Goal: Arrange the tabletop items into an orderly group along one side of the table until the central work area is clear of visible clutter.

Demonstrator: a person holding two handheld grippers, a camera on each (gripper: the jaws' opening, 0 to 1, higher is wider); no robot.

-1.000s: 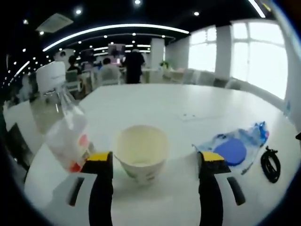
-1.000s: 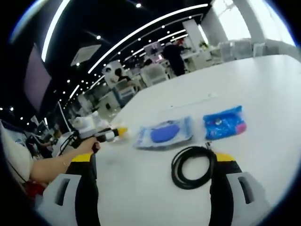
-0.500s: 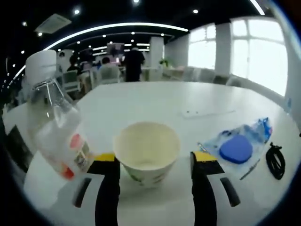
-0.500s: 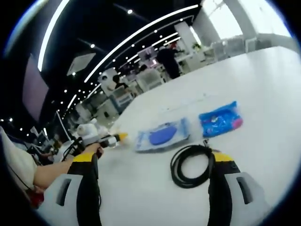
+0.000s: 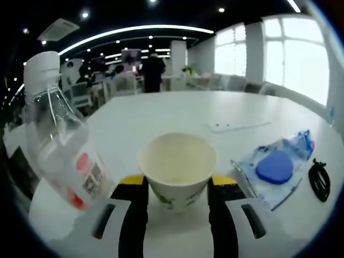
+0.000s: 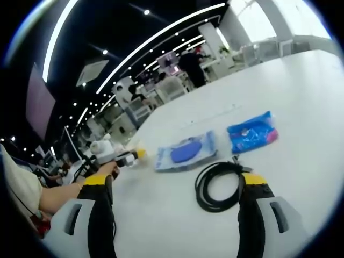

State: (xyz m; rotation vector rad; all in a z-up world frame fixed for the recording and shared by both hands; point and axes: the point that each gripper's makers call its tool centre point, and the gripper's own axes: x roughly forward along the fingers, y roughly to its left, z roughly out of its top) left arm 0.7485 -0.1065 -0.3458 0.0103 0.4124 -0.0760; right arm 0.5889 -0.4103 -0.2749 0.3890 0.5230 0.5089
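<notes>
Left gripper (image 5: 177, 185): jaws narrowed around the base of a paper cup (image 5: 177, 167), tips at or just beside its wall; contact cannot be told. Cup upright, cream inside, printed near the base. Just outside the left jaw stands a clear plastic bottle (image 5: 62, 140), white cap, tilted. Beyond the right jaw lies a clear bag with a blue disc (image 5: 274, 166). Open white tabletop (image 5: 177, 113) runs far ahead of the cup.

Right gripper (image 6: 172, 185): jaws wide apart, holding nothing. Coiled black cable (image 6: 217, 185) lies between them, near the right jaw. Blue packet (image 6: 252, 131) lies ahead, bare tabletop beyond it.
</notes>
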